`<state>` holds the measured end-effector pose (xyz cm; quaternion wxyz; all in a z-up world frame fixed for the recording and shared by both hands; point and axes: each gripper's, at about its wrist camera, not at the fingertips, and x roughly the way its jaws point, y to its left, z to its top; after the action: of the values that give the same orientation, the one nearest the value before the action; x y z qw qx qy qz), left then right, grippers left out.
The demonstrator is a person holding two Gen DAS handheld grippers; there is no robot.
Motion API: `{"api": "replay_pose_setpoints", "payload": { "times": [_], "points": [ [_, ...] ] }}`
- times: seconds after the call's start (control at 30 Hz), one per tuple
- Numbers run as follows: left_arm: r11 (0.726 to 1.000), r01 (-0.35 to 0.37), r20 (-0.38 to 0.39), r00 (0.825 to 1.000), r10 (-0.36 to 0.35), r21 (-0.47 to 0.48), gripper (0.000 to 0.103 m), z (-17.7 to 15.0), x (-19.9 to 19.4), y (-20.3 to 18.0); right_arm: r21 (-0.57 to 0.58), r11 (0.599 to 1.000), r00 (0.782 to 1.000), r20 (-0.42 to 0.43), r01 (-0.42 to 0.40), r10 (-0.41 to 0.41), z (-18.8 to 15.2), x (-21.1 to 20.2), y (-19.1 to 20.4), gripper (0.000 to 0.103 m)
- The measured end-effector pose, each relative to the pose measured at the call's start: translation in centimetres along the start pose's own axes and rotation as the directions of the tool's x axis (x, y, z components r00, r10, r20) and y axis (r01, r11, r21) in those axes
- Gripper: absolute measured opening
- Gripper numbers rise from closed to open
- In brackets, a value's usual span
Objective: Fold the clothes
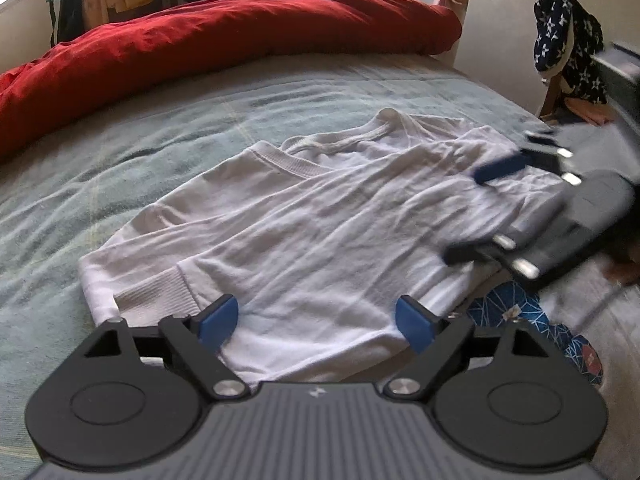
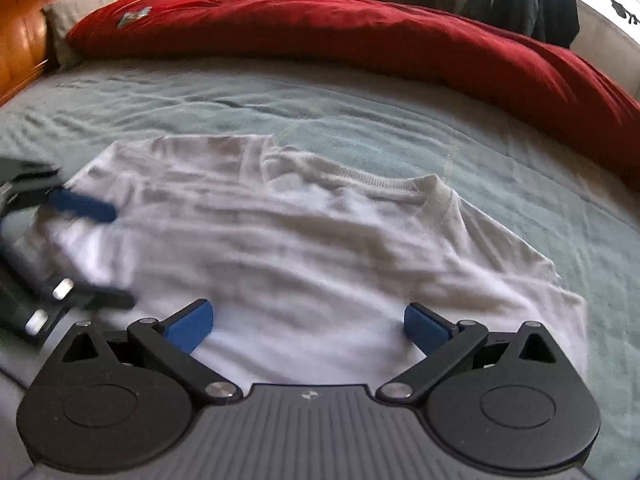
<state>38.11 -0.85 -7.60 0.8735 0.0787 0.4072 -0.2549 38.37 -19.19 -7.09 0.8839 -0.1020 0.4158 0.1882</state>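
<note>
Both grippers, left [image 1: 316,326] and right [image 2: 308,330], spread wide and pinching nothing, poised over the near edge of the white shirt [image 1: 304,220] on the blanket [image 1: 100,168]. Looks partly folded: sleeves laid in over the body, cross-folds seemingly still to come. Long axis across the grippers' line, collar [image 2: 436,192] toward the right gripper's far right.

A white sweatshirt [image 2: 304,248] lies flat on the pale blue bedspread [image 2: 360,112], the red duvet [image 2: 360,36] bunched beyond it, with the right gripper [image 2: 308,328] wide-jawed over the sweatshirt's near edge and the left gripper [image 2: 84,248] at its left side.
</note>
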Motion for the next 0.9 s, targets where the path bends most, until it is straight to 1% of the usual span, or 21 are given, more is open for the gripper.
{"api": "replay_pose_setpoints", "payload": {
  "times": [0.07,0.13,0.23,0.27,0.33,0.4,0.43,0.5,0.53,0.6,0.63,0.7,0.83,0.9],
  "points": [
    [1.0,-0.003,0.002,1.0,0.003,-0.001,0.087,0.0,0.0,0.0,-0.007,1.0,1.0,-0.003,0.005,-0.005,-1.4,-0.9,0.3,0.103],
    [1.0,-0.004,0.0,1.0,0.004,-0.027,0.084,0.5,-0.3,0.0,0.019,1.0,1.0,-0.006,0.009,-0.009,-2.3,-1.2,0.2,0.103],
    [0.994,0.058,0.041,0.998,-0.054,-0.088,0.084,2.2,-1.5,0.2,0.045,0.999,1.0,-0.003,0.019,-0.019,-2.1,-1.1,0.1,0.103],
    [0.99,0.098,0.058,0.994,-0.092,-0.105,0.084,2.9,-1.8,0.3,0.047,0.999,1.0,-0.004,0.023,-0.023,-2.0,-1.0,0.2,0.103],
    [0.97,0.199,0.077,0.979,-0.19,-0.142,0.084,4.5,-1.6,0.1,0.055,0.998,1.0,0.007,0.023,-0.023,-2.2,-1.0,0.2,0.103],
    [0.935,0.302,0.076,0.953,-0.292,-0.185,0.084,6.1,-0.4,-0.2,0.059,0.998,0.999,0.021,0.023,-0.024,-2.5,-1.1,0.1,0.103],
    [0.918,0.338,0.063,0.941,-0.332,-0.208,0.084,6.6,0.6,-0.5,0.06,0.998,0.999,0.028,0.024,-0.026,-2.6,-1.2,0.1,0.103],
    [0.896,0.38,0.033,0.923,-0.383,-0.232,0.084,7.2,2.6,-1.0,0.061,0.998,0.999,0.04,0.024,-0.026,-2.8,-1.2,0.1,0.103],
    [0.898,0.374,0.015,0.925,-0.381,-0.233,0.084,7.2,3.5,-1.3,0.061,0.998,0.999,0.045,0.023,-0.026,-2.9,-1.2,0.1,0.103],
    [0.922,0.306,-0.03,0.946,-0.322,-0.237,0.081,7.0,5.2,-1.4,0.071,0.997,0.998,0.048,0.023,-0.027,-3.0,-1.3,0.0,0.103],
    [0.925,0.298,-0.03,0.949,-0.314,-0.236,0.082,6.7,5.7,-1.3,0.074,0.997,0.998,0.046,0.028,-0.031,-3.1,-1.3,0.1,0.103],
    [0.929,0.291,-0.026,0.952,-0.304,-0.231,0.082,6.7,5.7,-1.2,0.064,0.997,0.998,0.038,0.038,-0.041,-3.4,-1.5,0.3,0.103],
    [0.944,0.274,-0.041,0.957,-0.286,-0.184,0.081,7.9,4.5,-2.5,0.042,0.998,0.998,0.035,0.051,-0.052,-4.2,-2.1,0.7,0.103],
    [0.945,0.291,-0.036,0.954,-0.299,-0.148,0.082,8.3,4.3,-3.1,0.044,0.998,0.999,0.029,0.045,-0.046,-4.0,-2.1,0.5,0.103]
  ]
}}
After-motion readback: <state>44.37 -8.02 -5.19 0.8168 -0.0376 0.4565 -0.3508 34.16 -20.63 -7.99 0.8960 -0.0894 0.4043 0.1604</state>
